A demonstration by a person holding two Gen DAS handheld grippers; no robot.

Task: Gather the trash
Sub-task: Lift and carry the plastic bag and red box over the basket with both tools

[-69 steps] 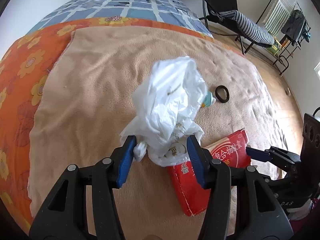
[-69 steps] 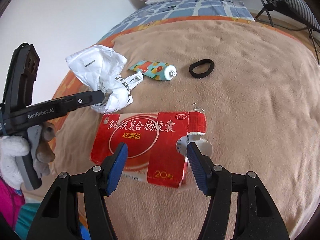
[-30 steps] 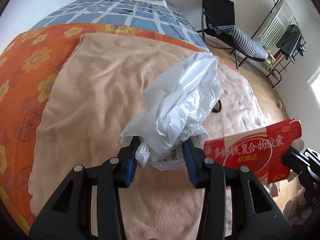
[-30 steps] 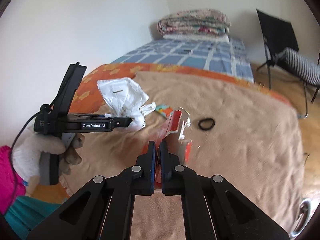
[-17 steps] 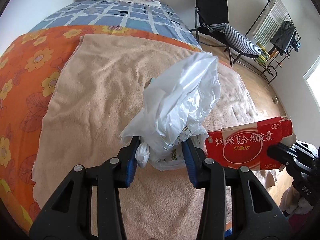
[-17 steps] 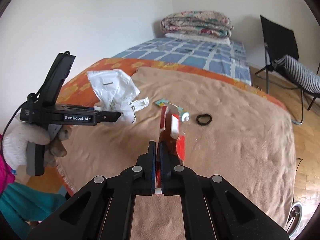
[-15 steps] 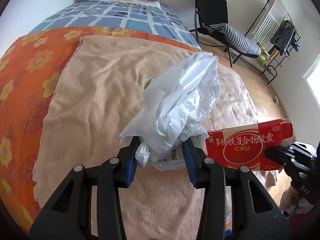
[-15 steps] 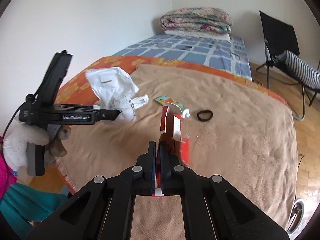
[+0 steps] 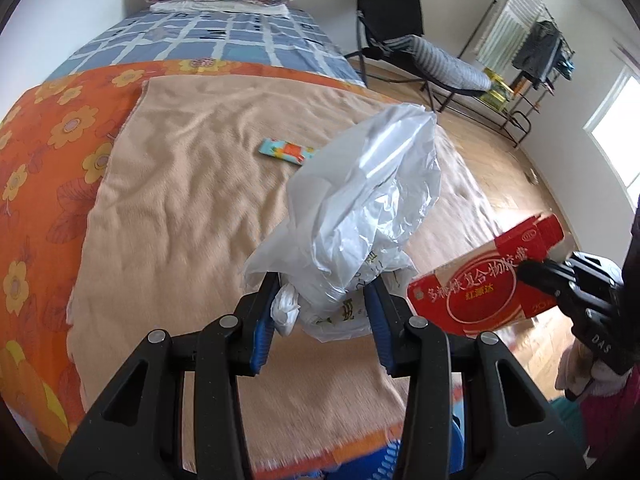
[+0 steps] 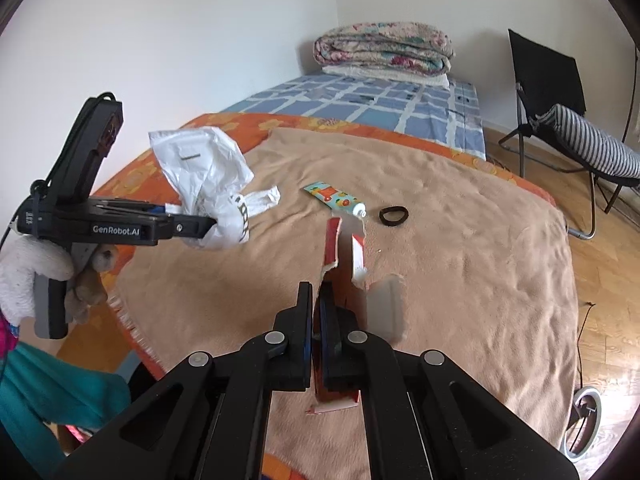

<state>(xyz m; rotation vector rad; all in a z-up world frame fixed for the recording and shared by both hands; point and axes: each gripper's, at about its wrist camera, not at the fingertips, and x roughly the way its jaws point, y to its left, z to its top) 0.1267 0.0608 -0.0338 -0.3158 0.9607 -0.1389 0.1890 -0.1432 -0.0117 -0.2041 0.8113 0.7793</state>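
Note:
My left gripper [image 9: 322, 300] is shut on a crumpled white plastic bag [image 9: 360, 208] and holds it above the tan blanket [image 9: 192, 200]; the bag also shows in the right wrist view [image 10: 208, 184]. My right gripper [image 10: 316, 300] is shut on a torn red medicine box [image 10: 332, 248], held edge-on above the bed; the box shows at the right of the left wrist view [image 9: 484, 280]. A small colourful tube [image 10: 334, 198] and a black hair tie [image 10: 394, 215] lie on the blanket beyond the box.
The bed has an orange flowered sheet [image 9: 44, 152] and a blue checked cover [image 10: 360, 100] with folded quilts [image 10: 384, 50] at the far end. A black folding chair [image 10: 548, 80] with a striped cushion stands on the wooden floor at the right. A drying rack [image 9: 532, 52] is behind.
Both grippers moved back toward the near edge of the bed, each keeping its load. The red box tilted in the left wrist view. The tube is now uncovered left of the bag.

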